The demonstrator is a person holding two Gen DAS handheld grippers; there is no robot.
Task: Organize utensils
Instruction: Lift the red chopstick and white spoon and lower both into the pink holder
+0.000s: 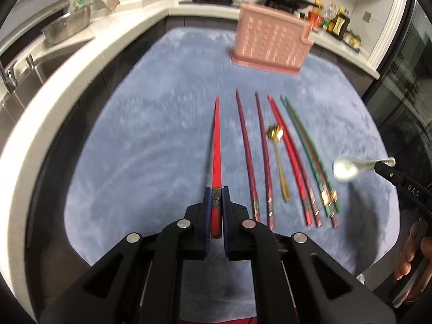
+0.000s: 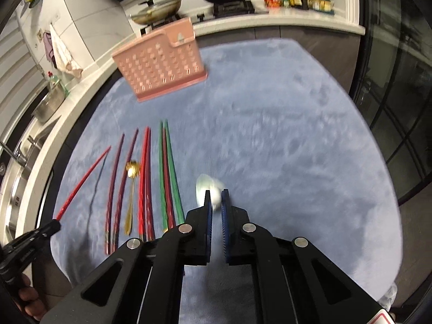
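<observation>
My left gripper point(image 1: 216, 202) angles steeply down, clamped on a red chopstick point(image 1: 216, 145) raised above the blue mat point(image 1: 135, 140) | My right gripper point(image 2: 216, 199) angles down too, pinching a white spoon point(image 2: 209, 189) by its handle | Other chopsticks point(image 1: 270, 156) and a gold spoon point(image 1: 279, 159) lie in a row | Pink basket point(image 1: 270, 43) stands beyond.

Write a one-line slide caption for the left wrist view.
Left gripper clamps a red chopstick above the blue fleece mat; a pink perforated plastic utensil holder stands beyond.
</observation>
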